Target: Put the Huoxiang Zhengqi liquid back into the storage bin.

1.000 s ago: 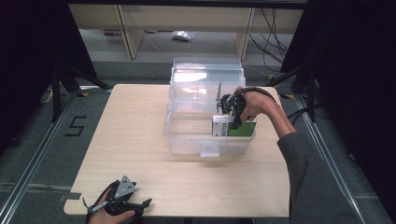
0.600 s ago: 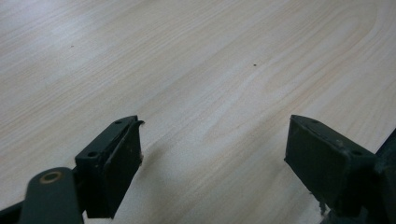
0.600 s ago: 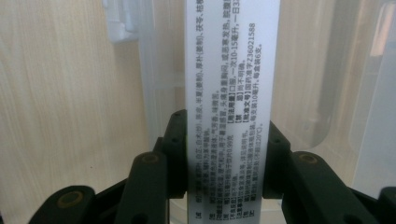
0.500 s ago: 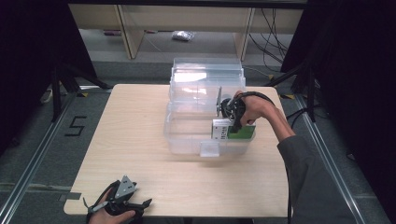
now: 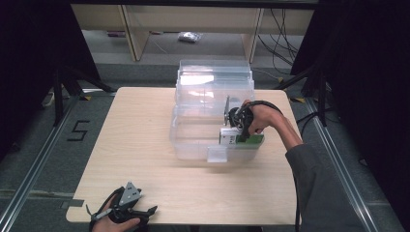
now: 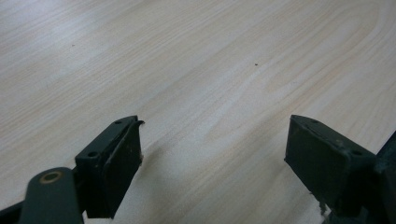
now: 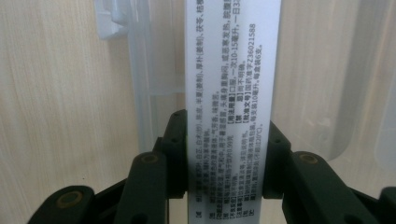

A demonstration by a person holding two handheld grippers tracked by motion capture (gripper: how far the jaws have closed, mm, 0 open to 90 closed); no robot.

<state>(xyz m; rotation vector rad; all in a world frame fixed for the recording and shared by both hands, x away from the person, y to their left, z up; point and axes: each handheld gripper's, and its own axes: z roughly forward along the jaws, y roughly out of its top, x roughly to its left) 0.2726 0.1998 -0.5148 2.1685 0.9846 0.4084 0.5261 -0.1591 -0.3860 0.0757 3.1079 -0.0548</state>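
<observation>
Light wood-grain table [image 5: 145, 145], clear plastic storage bins [image 5: 212, 116] standing toward its far middle, left gripper [image 5: 126, 208] resting at its near left edge, jaws apart.

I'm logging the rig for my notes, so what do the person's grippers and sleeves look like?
Both grippers are black with two flat, blocky jaws. The left gripper carries a grey three-cornered plate on top. A black cable trails from the right gripper along the arm. The right arm wears a grey sleeve.
</observation>
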